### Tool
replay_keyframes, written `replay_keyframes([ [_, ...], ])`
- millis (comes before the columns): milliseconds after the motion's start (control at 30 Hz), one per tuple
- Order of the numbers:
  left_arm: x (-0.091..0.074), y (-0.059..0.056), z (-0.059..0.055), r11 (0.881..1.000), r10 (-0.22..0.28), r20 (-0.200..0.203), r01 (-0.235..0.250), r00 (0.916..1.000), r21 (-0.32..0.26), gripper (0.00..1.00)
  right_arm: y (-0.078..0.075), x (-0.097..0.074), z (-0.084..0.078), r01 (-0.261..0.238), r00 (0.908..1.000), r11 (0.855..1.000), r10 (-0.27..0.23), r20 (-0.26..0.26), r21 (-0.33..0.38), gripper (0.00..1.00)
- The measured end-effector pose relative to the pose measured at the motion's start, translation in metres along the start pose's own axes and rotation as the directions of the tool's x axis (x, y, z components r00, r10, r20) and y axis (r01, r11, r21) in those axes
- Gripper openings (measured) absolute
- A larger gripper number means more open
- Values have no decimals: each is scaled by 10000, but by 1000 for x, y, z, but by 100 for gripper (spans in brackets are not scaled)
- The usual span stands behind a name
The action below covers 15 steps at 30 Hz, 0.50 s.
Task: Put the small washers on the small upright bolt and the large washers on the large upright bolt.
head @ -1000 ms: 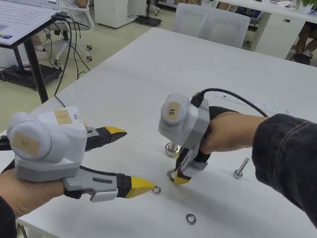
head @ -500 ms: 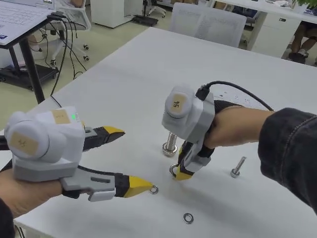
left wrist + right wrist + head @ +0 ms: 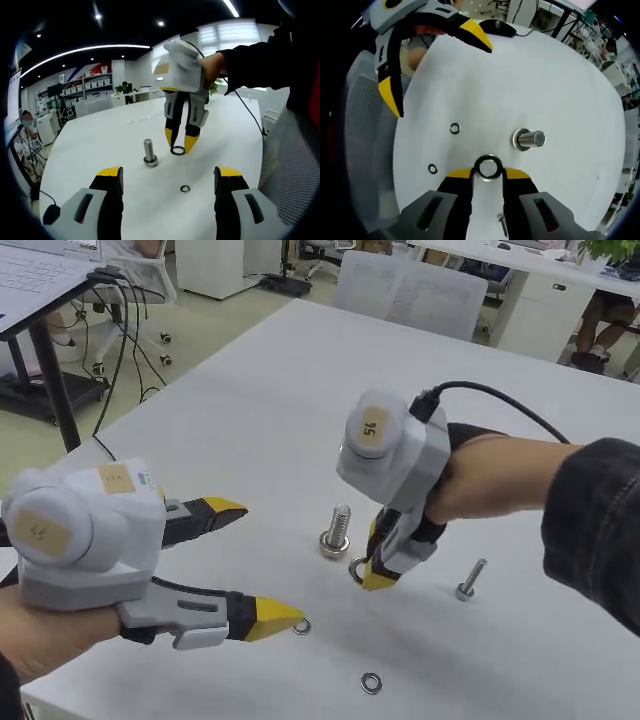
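Right between the tips of my right hand-held gripper (image 3: 488,172) is one large washer (image 3: 488,157). It's pinched by its rim and held roughly flat to the table (image 3: 250,400), with the jaws closed in to about the washer's own width. The large bolt (image 3: 336,530) stands on its head just beside those tips, thread up. From the left gripper view, the washer hangs about level with the bolt's shank, not above its top.

That's where I reckon it can go wrong. If I slide sideways from here, the washer or a jaw will probably bump the bolt and tip it, since it seems to be just standing loose. The grip is only on a thin edge too, so a small twist could flip the washer out. If the washer comes down off-centre or tilted, I'd expect it to catch on the threads instead of dropping.

The washer is a plain, bright metal ring, thin and flat, and its hole looks big enough for the bolt.

My left hand-held gripper (image 3: 168,172) is wide open with nothing in it. A small washer (image 3: 185,188) lies on the table just ahead of its jaws. Another small washer (image 3: 371,682) sits nearer to me. The small bolt (image 3: 468,580) is on the far side of my right hand-held gripper, well apart from the large one.
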<state>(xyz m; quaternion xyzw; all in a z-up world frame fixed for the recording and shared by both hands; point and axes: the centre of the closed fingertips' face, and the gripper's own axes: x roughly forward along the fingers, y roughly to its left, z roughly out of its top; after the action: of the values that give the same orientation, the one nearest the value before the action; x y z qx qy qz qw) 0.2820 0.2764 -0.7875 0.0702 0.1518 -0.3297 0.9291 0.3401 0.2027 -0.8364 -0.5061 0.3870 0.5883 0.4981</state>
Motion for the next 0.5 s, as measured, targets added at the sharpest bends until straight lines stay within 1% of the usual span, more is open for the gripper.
replay_keyframes([
  [233,1,-2,0,10000,-67,25,67,10000,24,74,-6,-16,6,131,9997,9999,-132,209,50,23],
  [500,1,-3,1,9999,-101,56,101,9999,30,74,-13,-27,13,333,9989,9994,-333,327,-7,23],
])
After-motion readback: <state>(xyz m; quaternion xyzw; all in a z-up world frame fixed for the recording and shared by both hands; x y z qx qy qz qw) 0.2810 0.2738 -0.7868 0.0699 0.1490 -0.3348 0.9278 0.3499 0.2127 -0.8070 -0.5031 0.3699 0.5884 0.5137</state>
